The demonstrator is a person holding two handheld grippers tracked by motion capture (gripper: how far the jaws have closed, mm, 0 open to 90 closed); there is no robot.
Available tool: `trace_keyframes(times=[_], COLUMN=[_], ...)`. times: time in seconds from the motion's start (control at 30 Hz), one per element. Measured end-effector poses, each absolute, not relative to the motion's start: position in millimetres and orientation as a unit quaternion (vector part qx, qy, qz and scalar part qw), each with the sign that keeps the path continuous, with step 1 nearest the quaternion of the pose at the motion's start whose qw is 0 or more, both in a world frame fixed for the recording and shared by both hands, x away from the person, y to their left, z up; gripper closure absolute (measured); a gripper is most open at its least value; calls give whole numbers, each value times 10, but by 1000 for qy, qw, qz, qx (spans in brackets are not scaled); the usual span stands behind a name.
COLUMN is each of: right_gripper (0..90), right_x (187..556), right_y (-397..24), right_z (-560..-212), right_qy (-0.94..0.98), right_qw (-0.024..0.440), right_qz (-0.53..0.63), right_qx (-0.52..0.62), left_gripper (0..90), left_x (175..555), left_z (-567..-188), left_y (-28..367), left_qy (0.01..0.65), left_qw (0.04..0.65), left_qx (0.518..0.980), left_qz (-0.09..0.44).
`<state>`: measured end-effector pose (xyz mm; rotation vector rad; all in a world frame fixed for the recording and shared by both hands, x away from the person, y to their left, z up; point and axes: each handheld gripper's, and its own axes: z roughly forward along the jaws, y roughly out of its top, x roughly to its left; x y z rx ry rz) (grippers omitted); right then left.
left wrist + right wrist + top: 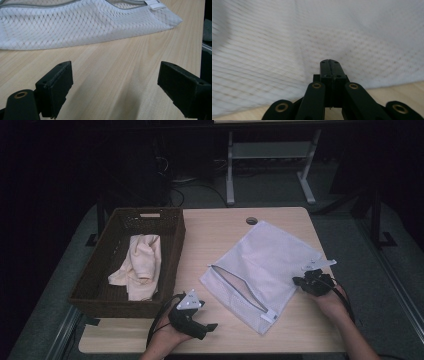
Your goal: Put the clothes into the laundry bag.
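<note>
At the far left of the worktop [220,235], a cream cloth [137,265] is lying bunched inside the dark wicker basket [107,292], so nothing is going into the bag yet. Just right of the basket's near corner, the left tool [200,320] is hovering low over bare wood with its jaws standing wide apart and nothing between them; in the left gripper view the white mesh laundry bag [82,27] is lying a little way ahead of that tool [115,85], not touching it. The bag [265,270] is resting flat at the centre-right of the worktop, its zip [240,290] gaping open along the near-left edge. At the bag's right edge the right tool [300,281] is sitting against the mesh with its jaws pressed fully together; from the right gripper view [329,62] it is hard to tell whether any fabric is pinched. By my reading, the bag is opened and being positioned, while fetching the cloth, stuffing it in and zipping up are all still waiting.
</note>
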<state>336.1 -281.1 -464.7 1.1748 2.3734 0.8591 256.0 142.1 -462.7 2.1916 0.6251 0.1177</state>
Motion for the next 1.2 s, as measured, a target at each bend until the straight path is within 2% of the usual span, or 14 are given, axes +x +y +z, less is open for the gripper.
trace_keyframes(times=[0.4,0.67,0.7,0.83,1.0,1.03,1.1,1.2], right_gripper=[899,897,850,759,672,611,587,460], right_x=[3100,3020,2972,2860,2747,2691,2668,2536], right_y=[-2992,-3031,-3012,-2931,-2841,-2797,-2782,-2715], right_z=[-4635,-4540,-4500,-4433,-4411,-4420,-4425,-4467], right_qy=[838,828,826,828,831,833,832,834], right_qw=[182,178,173,160,145,139,137,121], right_qz=[271,296,310,337,358,364,366,375], right_qx=[437,441,438,418,401,394,394,387], left_gripper=[122,123,123,125,128,128,127,126], left_x=[2550,2550,2558,2556,2555,2553,2548,2534], left_z=[-4621,-4619,-4626,-4632,-4620,-4611,-4600,-4555], left_y=[1425,1429,1430,1425,1425,1424,1421,1407], left_qy=[246,247,248,250,251,254,254,252], left_qw=[415,414,413,410,409,409,409,406], left_qx=[874,875,875,876,876,875,875,878], left_qz=[52,53,49,44,44,43,42,44])
